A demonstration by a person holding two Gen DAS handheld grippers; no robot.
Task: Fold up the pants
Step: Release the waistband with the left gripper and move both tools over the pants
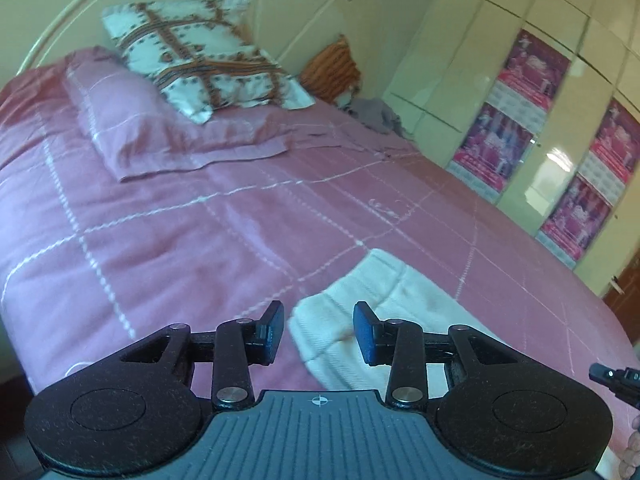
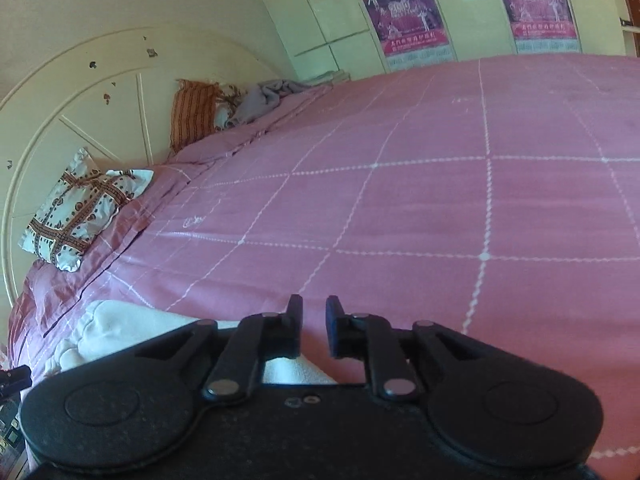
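My left gripper (image 1: 319, 332) hung over the white pants (image 1: 380, 300), its jaws apart with nothing pinched; the folded cloth lay in the lower middle of that frame on the pink bedspread (image 1: 200, 220), showing through the gap and running under the right finger, but I could not tell whether a pad brushed it. My right gripper (image 2: 314, 330) showed a narrow gap with only bedspread (image 2: 400, 200) behind it, holding nothing. In its view the pants (image 2: 120, 320) sat at the lower left, mostly hidden by the gripper body, with a second scrap of white showing just below the jaws.

Only the left view showed the pink pillow (image 1: 140, 120) under the patterned pillow (image 1: 200, 52), and a black tip of the other gripper at the right edge. Only the right view showed a wall fitting at the upper left corner, too blurred to name.

I counted one patterned pillow (image 2: 80, 216), one orange striped cushion (image 2: 192, 114) and one grey crumpled cloth (image 2: 268, 98) by the cream headboard (image 2: 80, 100). Posters on the wardrobe: four in the left view (image 1: 532, 68), two in the right view (image 2: 404, 16), the latter cut off by the top edge. Their print was unreadable. At the lower left edge of the right view, dark objects were cropped and unclear.
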